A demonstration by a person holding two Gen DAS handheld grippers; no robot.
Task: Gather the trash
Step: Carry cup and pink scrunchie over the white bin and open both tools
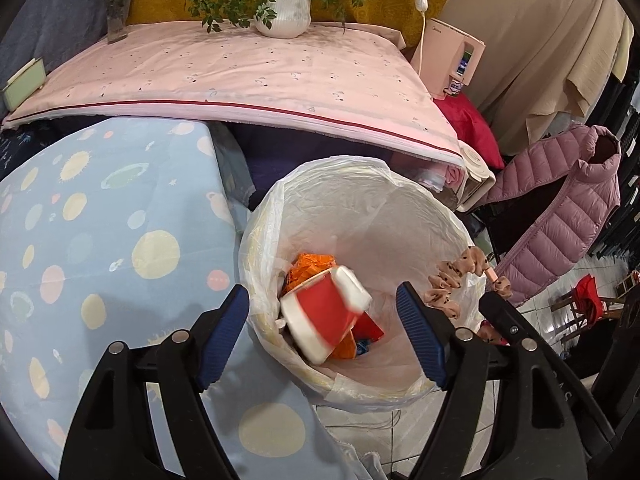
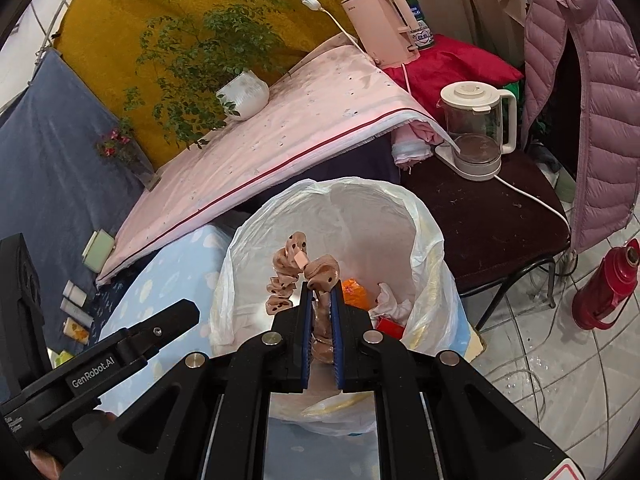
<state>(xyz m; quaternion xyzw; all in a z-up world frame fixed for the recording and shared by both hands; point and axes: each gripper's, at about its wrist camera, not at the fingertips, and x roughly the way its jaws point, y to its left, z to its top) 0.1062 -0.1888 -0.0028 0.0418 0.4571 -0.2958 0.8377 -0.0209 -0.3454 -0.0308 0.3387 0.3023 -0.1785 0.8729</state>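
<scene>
Ribbed blue fingers [image 2: 339, 336] pinching ruffled dotted scrunchie [image 2: 286, 280] over plastic-lined bin [image 2: 432, 240]

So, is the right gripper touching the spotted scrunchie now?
Touching. The right wrist view shows the right gripper shut on the scrunchie, fabric pinched between both blue pads.

We've got the bin [image 1: 400, 216] mouth wide open up top, clear way in. Left side blocked by blue spotted cloth [image 1: 100, 240], pink table edge [image 1: 280, 108] overhangs behind, chair w/ kettle [image 2: 478, 128] crowds the right. Bin floor half full: red cup [image 1: 324, 316], orange wrapper [image 1: 308, 268].
</scene>
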